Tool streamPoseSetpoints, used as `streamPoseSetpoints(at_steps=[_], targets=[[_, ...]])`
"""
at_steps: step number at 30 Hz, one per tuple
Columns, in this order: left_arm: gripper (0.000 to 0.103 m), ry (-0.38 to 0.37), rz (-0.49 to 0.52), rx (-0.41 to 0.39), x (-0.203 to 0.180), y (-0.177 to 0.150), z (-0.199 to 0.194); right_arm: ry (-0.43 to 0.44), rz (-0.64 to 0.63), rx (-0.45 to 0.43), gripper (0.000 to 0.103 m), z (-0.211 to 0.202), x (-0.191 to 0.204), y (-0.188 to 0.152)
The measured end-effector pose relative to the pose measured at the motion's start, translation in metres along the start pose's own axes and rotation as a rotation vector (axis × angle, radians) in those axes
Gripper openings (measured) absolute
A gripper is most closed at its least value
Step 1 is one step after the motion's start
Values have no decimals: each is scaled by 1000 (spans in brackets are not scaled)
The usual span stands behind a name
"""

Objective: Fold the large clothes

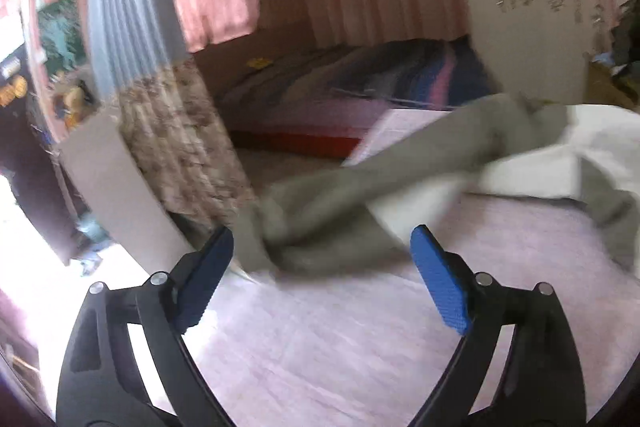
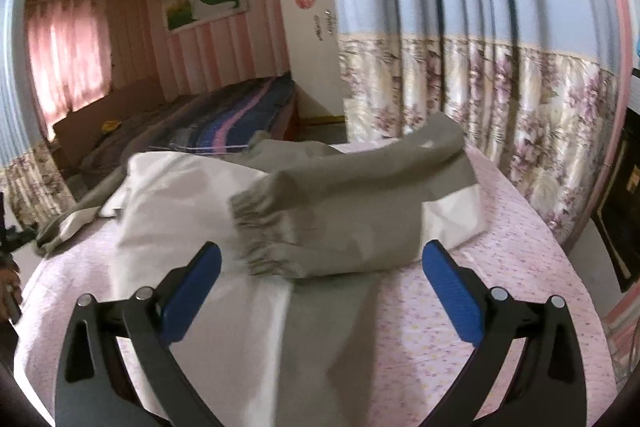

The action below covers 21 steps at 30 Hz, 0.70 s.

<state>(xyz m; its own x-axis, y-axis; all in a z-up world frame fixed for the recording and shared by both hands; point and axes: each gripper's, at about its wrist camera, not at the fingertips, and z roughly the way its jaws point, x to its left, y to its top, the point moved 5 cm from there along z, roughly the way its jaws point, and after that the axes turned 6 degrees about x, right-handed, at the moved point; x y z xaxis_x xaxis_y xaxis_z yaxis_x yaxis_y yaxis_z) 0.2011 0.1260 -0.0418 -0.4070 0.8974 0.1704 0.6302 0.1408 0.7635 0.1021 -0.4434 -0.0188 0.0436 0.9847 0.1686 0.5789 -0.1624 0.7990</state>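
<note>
Garment, olive and white, lies part-folded on the pink-covered bed, sleeve across its body, both the left hand-held gripper and right hand-held gripper wide open and empty; regrasp at edges, folding squarely.

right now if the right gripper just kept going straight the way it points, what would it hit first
Most likely the elastic cuff of the khaki sleeve folded across the white and khaki jacket. The right gripper is open and angled down, so the cuff sits just ahead between its fingers. Depth is hard to judge here.
</note>
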Motion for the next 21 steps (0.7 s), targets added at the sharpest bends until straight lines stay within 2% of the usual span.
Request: streamPoseSetpoints(at_steps=[5,9,13,16,17,18,19,20,21], targets=[[94,-286,25,38,-87,-34,-38,95,-12,-27,101,-16,41,-11],[94,-381,69,54,-139,-48,-49,136,-52,18,101,-10,74,-42],[94,-439,88,90,-165,-52,-43,156,-78,140,101,15,90,-68],[95,-450,90,101,-163,-55,-42,77,-164,220,100,40,92,-84],[95,-452,86,107,-166,-55,-40,50,-174,221,86,44,89,-86],[95,-453,79,110,-165,-56,-39,75,-152,216,38,47,83,-85],[95,-456,74,113,-164,-55,-38,92,-124,203,22,45,78,-79],[95,-458,74,115,-163,-56,-36,67,-123,168,14,42,74,-71],[95,-457,72,112,-162,-55,-36,23,-134,109,13,37,67,-56]])
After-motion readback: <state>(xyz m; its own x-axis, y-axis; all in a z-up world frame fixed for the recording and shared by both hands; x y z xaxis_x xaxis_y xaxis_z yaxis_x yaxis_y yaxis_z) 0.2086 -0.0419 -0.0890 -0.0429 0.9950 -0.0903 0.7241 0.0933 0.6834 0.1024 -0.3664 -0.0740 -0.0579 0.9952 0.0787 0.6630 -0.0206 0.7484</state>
